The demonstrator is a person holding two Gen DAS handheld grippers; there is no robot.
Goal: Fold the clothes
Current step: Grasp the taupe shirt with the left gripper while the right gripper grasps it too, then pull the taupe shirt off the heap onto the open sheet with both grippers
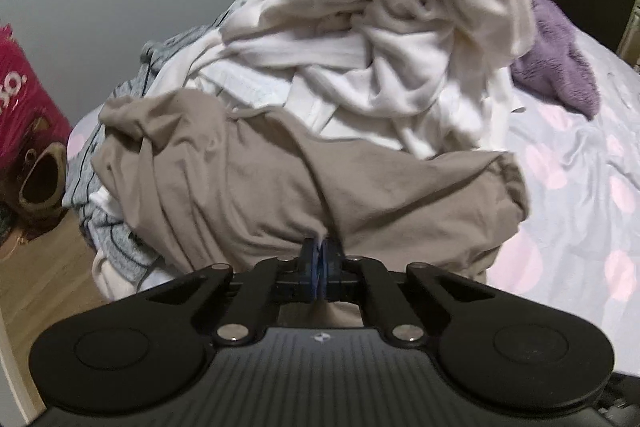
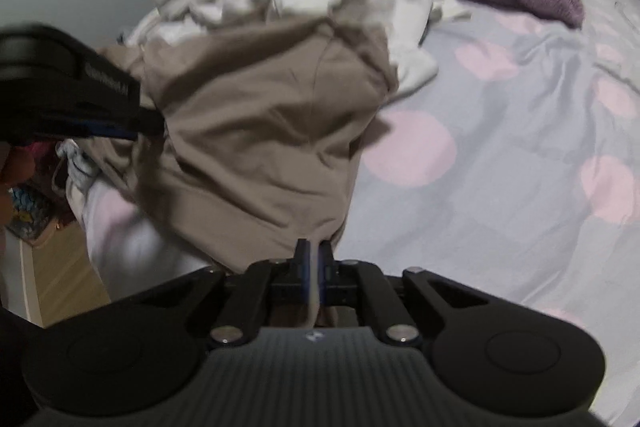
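Left wrist view: left gripper (image 1: 322,247) closed tight on a pinch of the taupe garment (image 1: 248,179), fingers (image 1: 310,255) pressed together with cloth bunched at their tips. The garment sits at the front of a heap of white clothes (image 1: 360,59) on the bed (image 1: 580,155), its bulk draped toward the bed's near edge. A grey striped piece (image 1: 116,223) lies under the heap on the left. A purple towel (image 1: 560,67) lies behind, apart from the taupe garment. Gripper pitched steeply downward toward the bed.

Right wrist view: right gripper (image 2: 314,255) nearly closed, gripping a thin edge of the same taupe garment (image 2: 272,131); a pale strip of fabric runs down between the fingers (image 2: 302,259). The left gripper (image 2: 136,123) enters from the left, clamped on the garment's far side. A bit of the person's hand (image 2: 16,167) shows behind it. Right gripper also angled steeply down, near the bed's front edge; picture slightly smeared.

Judgement: the step in hand is pulling this garment free of the heap. To do it well, lift both pinches together and draw toward the open bed on the right, keeping them apart so the cloth spreads. The right grip looks shallow and could slip. Watch that white pieces do not drag along.
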